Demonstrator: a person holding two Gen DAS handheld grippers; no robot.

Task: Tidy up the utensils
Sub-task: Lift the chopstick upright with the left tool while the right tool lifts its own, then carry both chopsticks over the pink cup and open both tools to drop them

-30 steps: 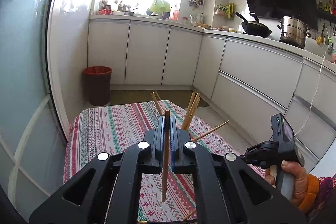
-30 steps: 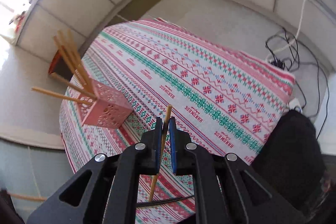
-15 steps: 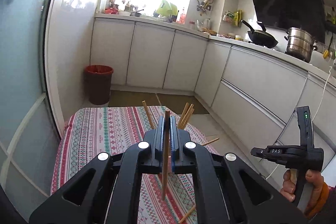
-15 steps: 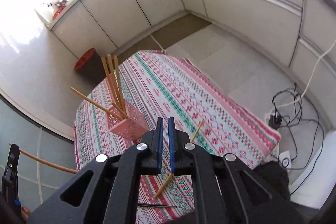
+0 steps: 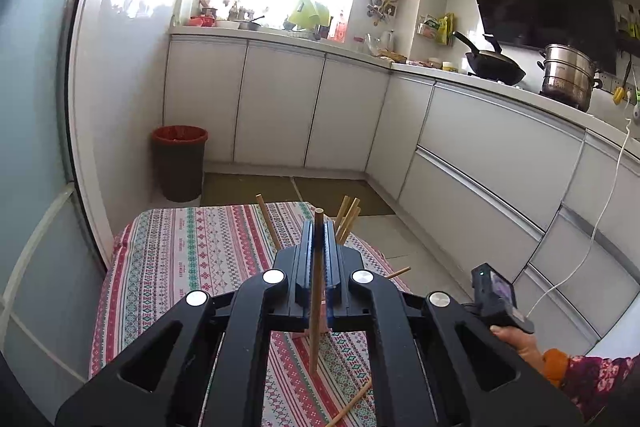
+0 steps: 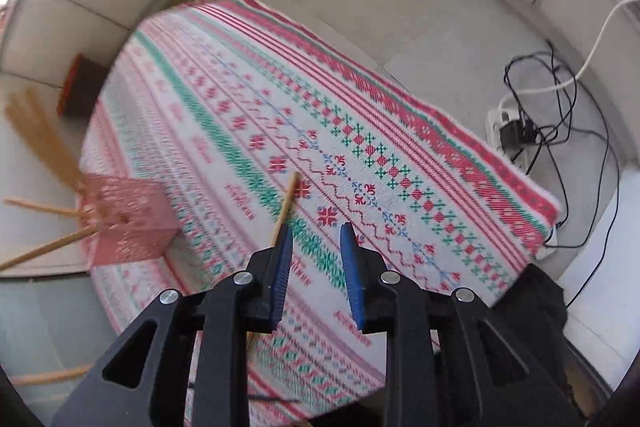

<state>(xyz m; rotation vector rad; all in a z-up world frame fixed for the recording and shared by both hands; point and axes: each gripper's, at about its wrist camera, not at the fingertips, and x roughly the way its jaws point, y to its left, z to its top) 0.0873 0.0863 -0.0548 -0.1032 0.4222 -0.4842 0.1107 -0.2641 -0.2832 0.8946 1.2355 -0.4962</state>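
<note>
My left gripper point(image 5: 318, 227) is shut on a wooden chopstick point(image 5: 317, 291), held upright above the patterned tablecloth point(image 5: 192, 259). Behind its fingers, several chopsticks point(image 5: 347, 223) stick up from a holder that is mostly hidden. In the right wrist view the pink perforated holder point(image 6: 128, 219) stands at the left with several chopsticks point(image 6: 44, 143) in it. My right gripper point(image 6: 316, 231) is open above the cloth. A loose chopstick point(image 6: 286, 205) lies on the cloth point(image 6: 360, 155), by its left finger. Another chopstick point(image 5: 354, 401) lies on the cloth below my left gripper.
White kitchen cabinets point(image 5: 280, 107) run along the far wall and right side. A red-lined bin point(image 5: 179, 163) stands beyond the table. A wok point(image 5: 494, 65) and steel pot point(image 5: 568, 79) sit on the counter. A power strip with cables point(image 6: 516, 135) lies on the floor right of the table.
My right gripper has let go of its chopstick, which now lies on the cloth, and has opened its jaws. My left gripper still holds its chopstick and has drifted back slightly.
</note>
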